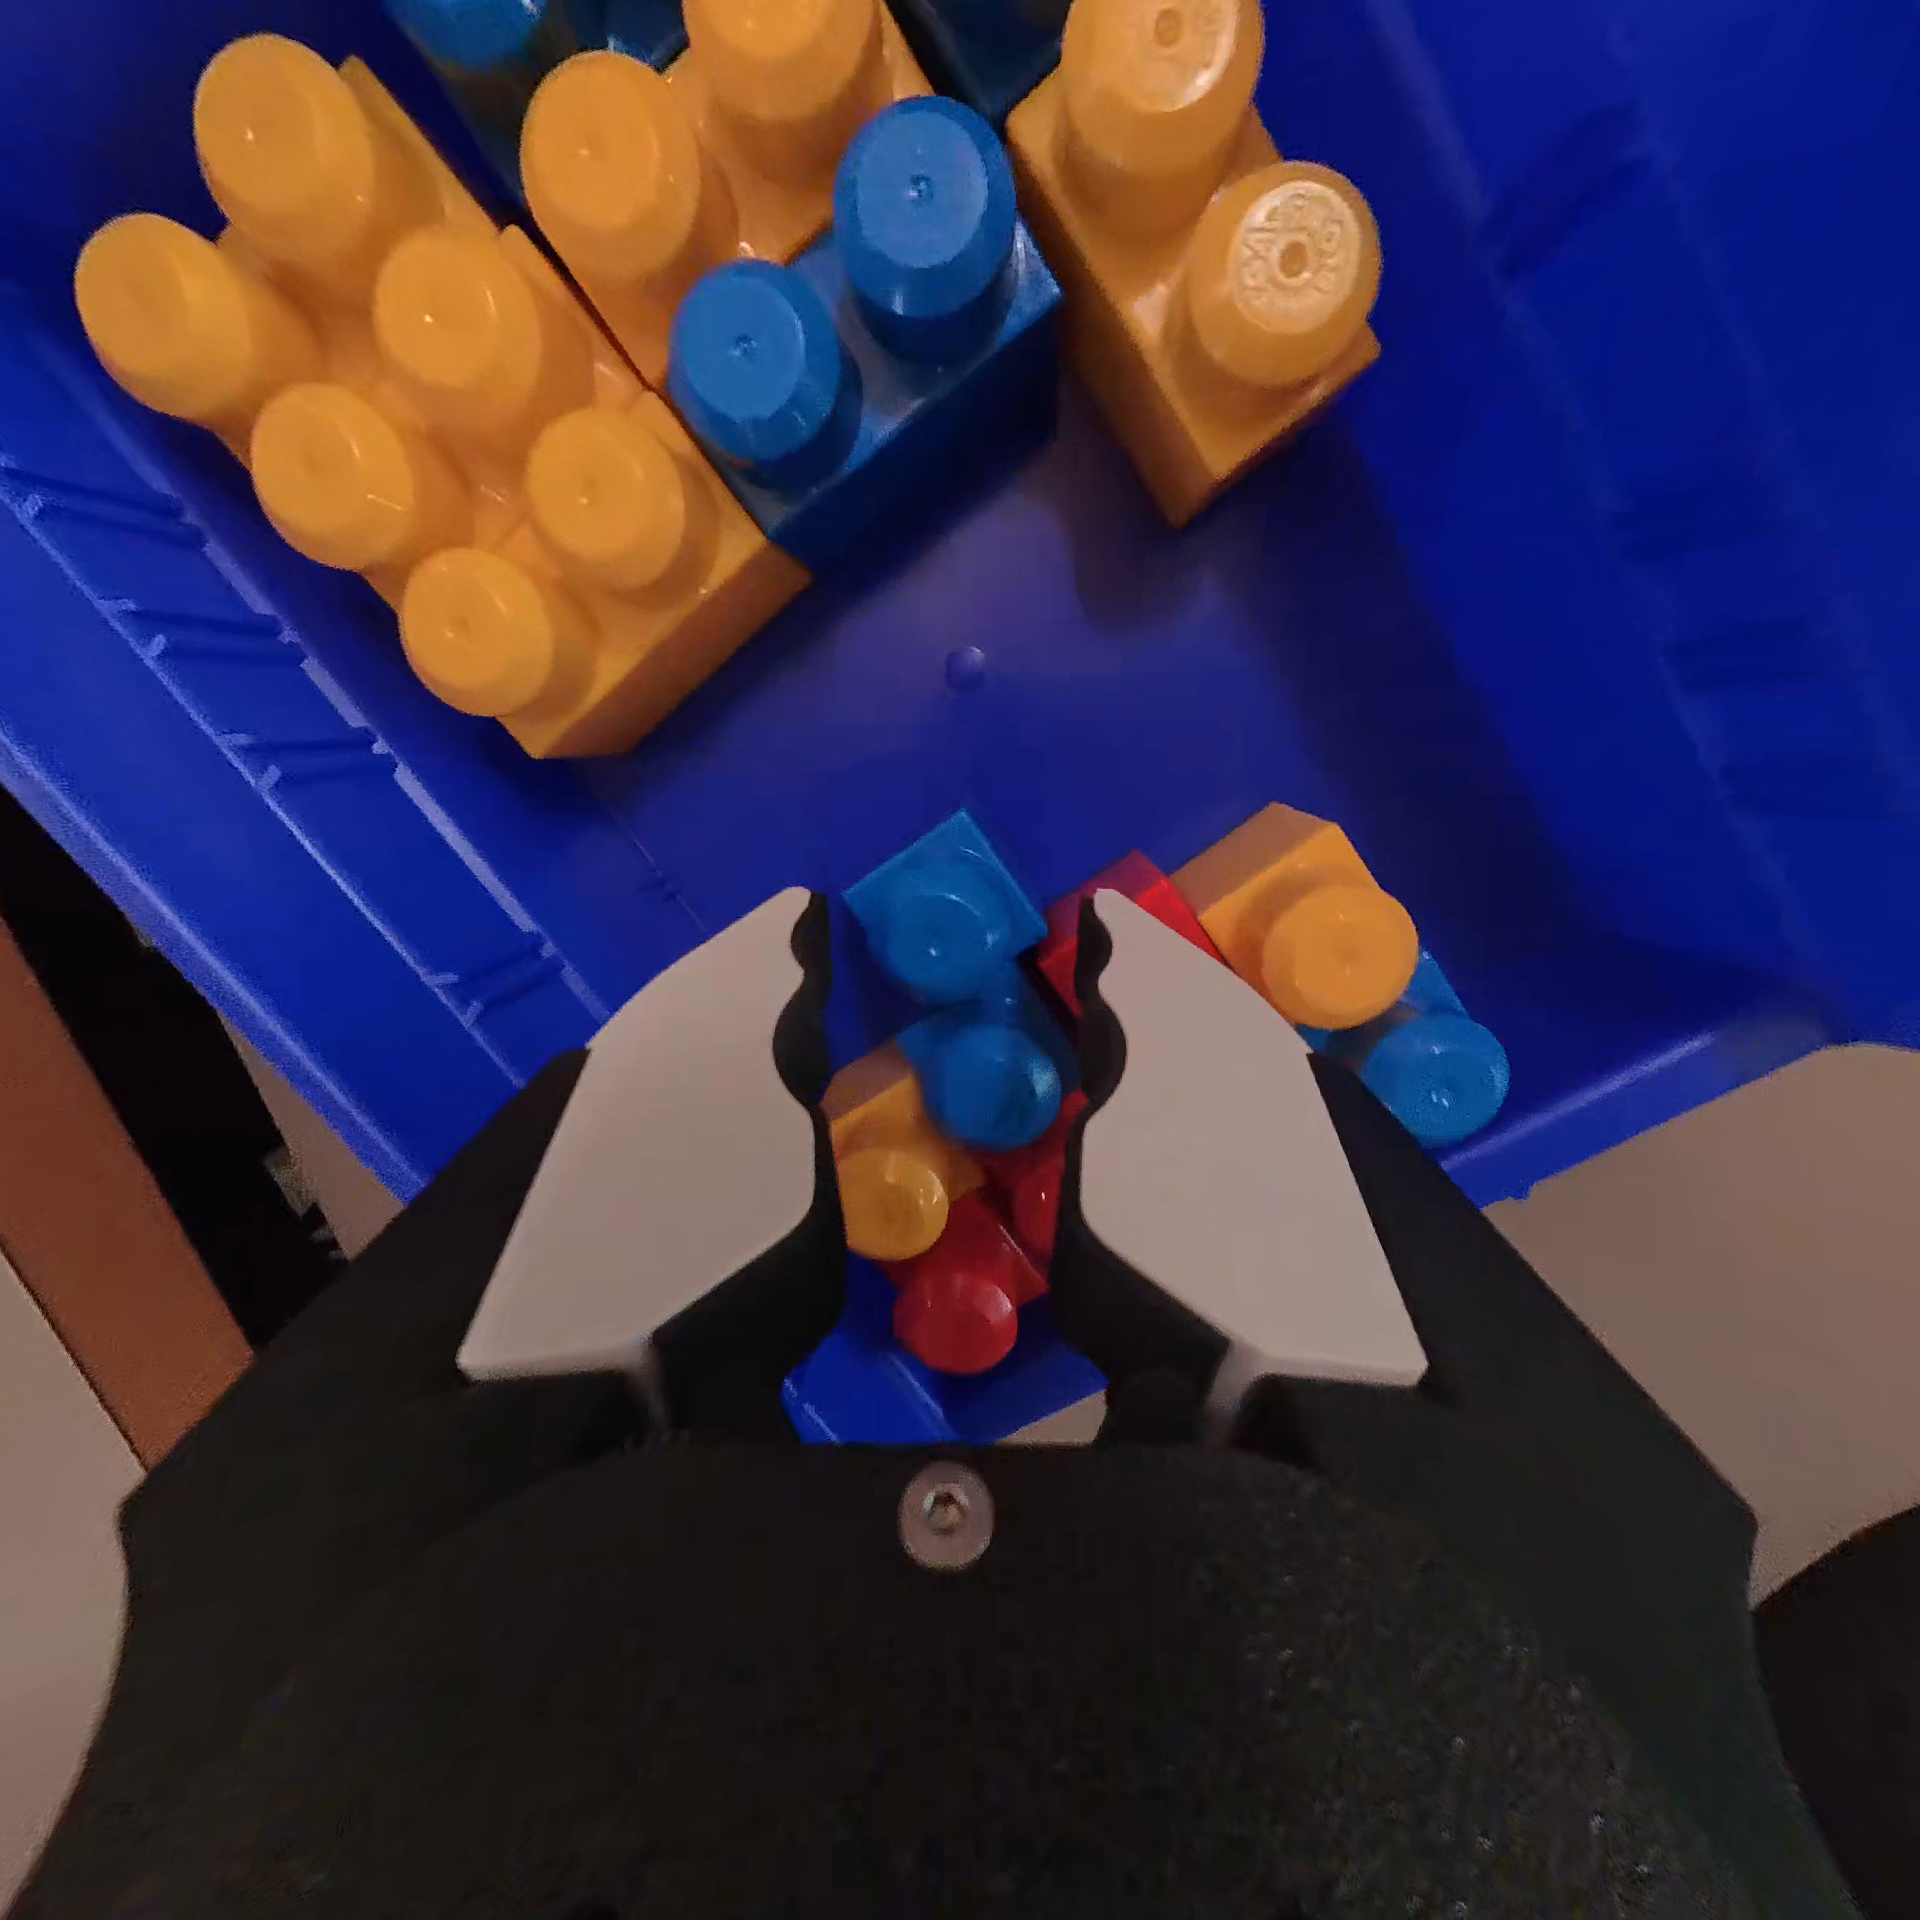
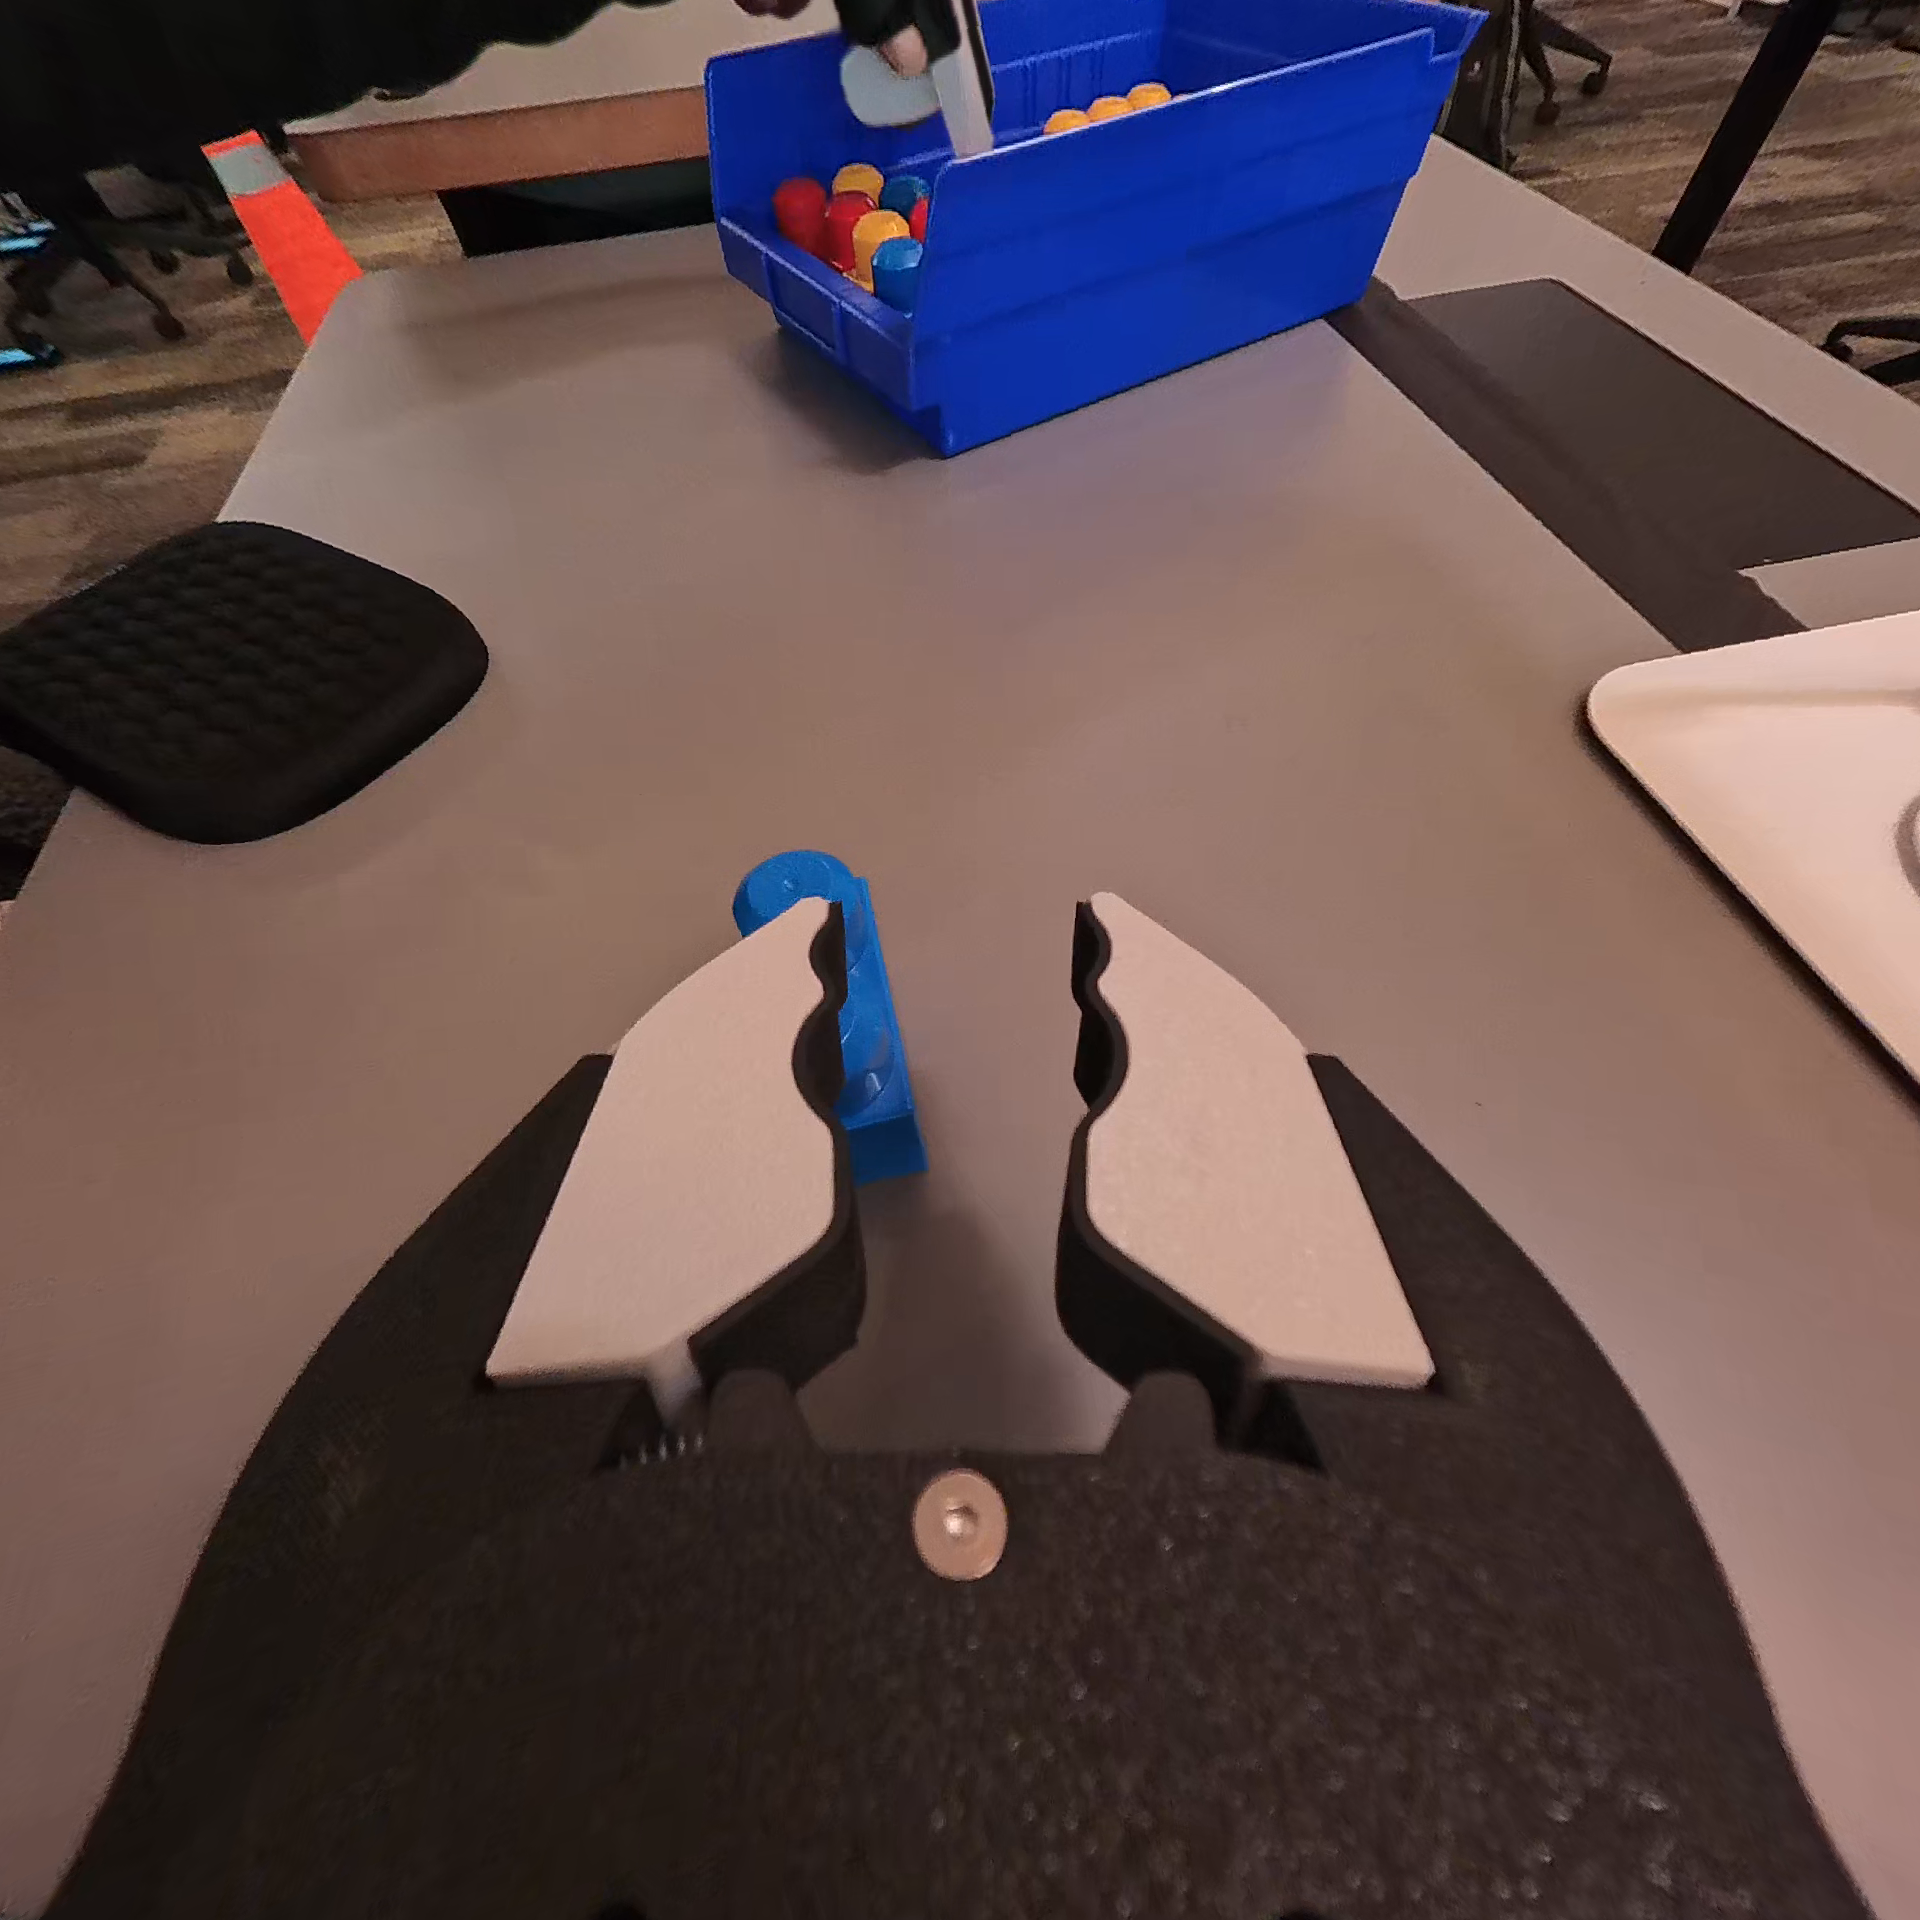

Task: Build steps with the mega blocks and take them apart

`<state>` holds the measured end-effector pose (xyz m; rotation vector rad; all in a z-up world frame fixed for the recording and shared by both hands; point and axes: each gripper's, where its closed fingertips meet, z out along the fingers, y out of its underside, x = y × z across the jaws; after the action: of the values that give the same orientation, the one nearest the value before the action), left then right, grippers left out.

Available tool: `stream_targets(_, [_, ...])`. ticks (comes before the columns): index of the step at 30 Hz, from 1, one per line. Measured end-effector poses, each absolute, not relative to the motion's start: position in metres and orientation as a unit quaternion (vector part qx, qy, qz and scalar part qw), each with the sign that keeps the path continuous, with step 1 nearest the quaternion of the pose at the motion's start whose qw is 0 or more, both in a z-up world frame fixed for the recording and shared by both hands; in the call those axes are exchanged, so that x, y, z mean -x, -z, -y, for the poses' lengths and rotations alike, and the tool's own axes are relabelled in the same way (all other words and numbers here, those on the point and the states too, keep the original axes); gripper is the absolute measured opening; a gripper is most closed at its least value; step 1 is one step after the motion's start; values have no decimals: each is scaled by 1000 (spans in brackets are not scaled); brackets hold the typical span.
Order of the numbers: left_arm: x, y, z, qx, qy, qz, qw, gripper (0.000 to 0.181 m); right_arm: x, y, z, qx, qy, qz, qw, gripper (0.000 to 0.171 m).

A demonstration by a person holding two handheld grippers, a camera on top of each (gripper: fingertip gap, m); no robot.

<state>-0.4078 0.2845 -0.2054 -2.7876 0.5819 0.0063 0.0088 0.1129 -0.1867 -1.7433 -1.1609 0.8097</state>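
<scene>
My left gripper (image 1: 954,914) is open over the front end of a blue bin (image 1: 1558,520). Between its fingers shows a stepped cluster of joined blue, yellow and red blocks (image 1: 977,1081) lying in the bin. I cannot tell if the fingers touch it. Farther in lie a big yellow block (image 1: 436,436), a blue two-stud block (image 1: 862,343) and a yellow two-stud block (image 1: 1226,260). My right gripper (image 2: 956,914) is open low over the grey table (image 2: 1039,644). A blue block (image 2: 873,1039) lies on its side against the inside of its left finger, ungripped.
The bin (image 2: 1143,291) stands at the table's far side, with the left gripper (image 2: 935,73) reaching into it. A black padded armrest (image 2: 229,675) sits at the left edge, a white tray (image 2: 1787,790) at the right, and a black mat (image 2: 1610,436) at the far right. The gap from one gripper's tips to the other's is roughly 45 cm.
</scene>
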Motion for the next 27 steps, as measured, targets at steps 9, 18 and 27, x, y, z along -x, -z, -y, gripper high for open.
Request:
stream_targets(9, [405, 192, -292, 959, -47, -224, 166, 30, -12, 178, -117, 697, -313, 458, 454, 38])
stream_targets(18, [270, 77, -256, 868, 23, -354, 348, 30, -7, 151, -127, 681, -242, 454, 521, 38])
stream_targets(27, [80, 112, -152, 778, 155, -497, 352, 30, 34, 137, -121, 657, -137, 485, 560, 63])
